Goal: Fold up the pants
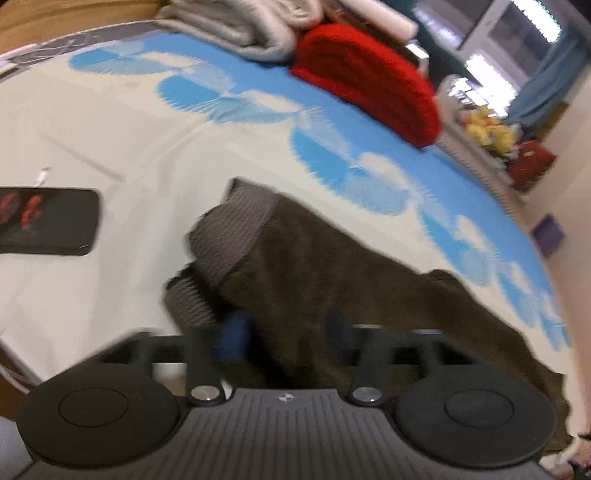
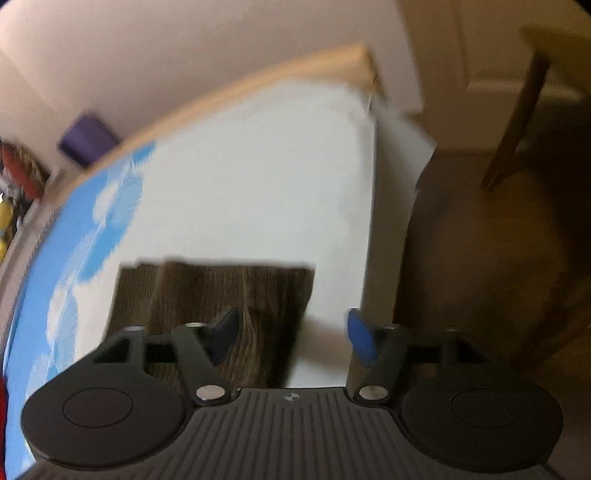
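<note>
Dark brown pants [image 1: 332, 273] lie on the bed, their grey ribbed cuffs [image 1: 232, 236] bunched at the left end. My left gripper [image 1: 286, 332] hovers open over that end; its blue-padded fingers [image 1: 232, 336] straddle the cloth and do not clamp it. In the right wrist view the other end of the pants [image 2: 214, 291] lies flat with a straight edge on the white sheet. Over its right corner my right gripper [image 2: 291, 334] stands open. One of its fingers is above the cloth and the other is above bare sheet near the bed's edge.
The bed sheet [image 1: 129, 147] is white with blue cloud shapes. A black phone [image 1: 48, 221] lies at the left. A folded red blanket [image 1: 369, 92] and a grey one [image 1: 236, 33] sit at the far side. The bed's edge [image 2: 369, 221] drops to a dim floor with a chair leg [image 2: 517, 122].
</note>
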`<action>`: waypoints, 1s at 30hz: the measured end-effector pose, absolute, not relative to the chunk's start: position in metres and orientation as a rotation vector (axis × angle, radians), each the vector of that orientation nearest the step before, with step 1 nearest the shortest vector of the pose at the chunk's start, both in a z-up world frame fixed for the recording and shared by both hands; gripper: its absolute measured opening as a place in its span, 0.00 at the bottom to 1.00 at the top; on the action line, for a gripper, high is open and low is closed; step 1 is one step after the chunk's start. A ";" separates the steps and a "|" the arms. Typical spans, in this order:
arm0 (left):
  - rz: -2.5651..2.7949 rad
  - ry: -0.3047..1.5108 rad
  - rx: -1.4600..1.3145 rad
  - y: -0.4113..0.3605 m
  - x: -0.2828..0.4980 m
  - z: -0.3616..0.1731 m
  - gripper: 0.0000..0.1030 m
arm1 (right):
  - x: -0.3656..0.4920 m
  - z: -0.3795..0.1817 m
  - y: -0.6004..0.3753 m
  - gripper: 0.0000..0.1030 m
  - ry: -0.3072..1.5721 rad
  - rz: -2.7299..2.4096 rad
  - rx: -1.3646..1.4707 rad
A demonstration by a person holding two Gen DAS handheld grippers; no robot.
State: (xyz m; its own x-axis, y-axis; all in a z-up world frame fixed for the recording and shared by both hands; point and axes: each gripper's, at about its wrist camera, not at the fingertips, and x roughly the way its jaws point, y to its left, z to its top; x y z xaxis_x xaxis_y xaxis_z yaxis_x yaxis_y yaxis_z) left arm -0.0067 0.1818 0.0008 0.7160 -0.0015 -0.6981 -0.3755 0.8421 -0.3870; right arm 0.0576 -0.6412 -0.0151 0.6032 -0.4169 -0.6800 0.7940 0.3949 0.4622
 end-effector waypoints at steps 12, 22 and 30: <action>-0.168 0.825 -0.511 0.075 0.006 -0.003 0.78 | 0.050 -0.027 -0.463 0.44 0.914 0.109 0.874; -0.260 0.945 -0.558 0.049 0.031 -0.044 0.78 | 0.051 -0.047 -0.455 0.43 1.020 -0.012 0.934; -0.247 0.948 -0.607 0.054 0.043 -0.052 0.78 | 0.065 -0.052 -0.453 0.38 1.034 -0.081 0.934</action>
State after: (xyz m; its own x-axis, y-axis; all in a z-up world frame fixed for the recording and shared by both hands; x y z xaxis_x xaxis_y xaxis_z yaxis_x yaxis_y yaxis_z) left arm 0.0429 0.0541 -0.0518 0.5713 -0.4529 -0.6844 -0.0611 0.8082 -0.5858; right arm 0.0650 -0.4525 -0.0518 0.5443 0.3518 -0.7616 0.4664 0.6277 0.6233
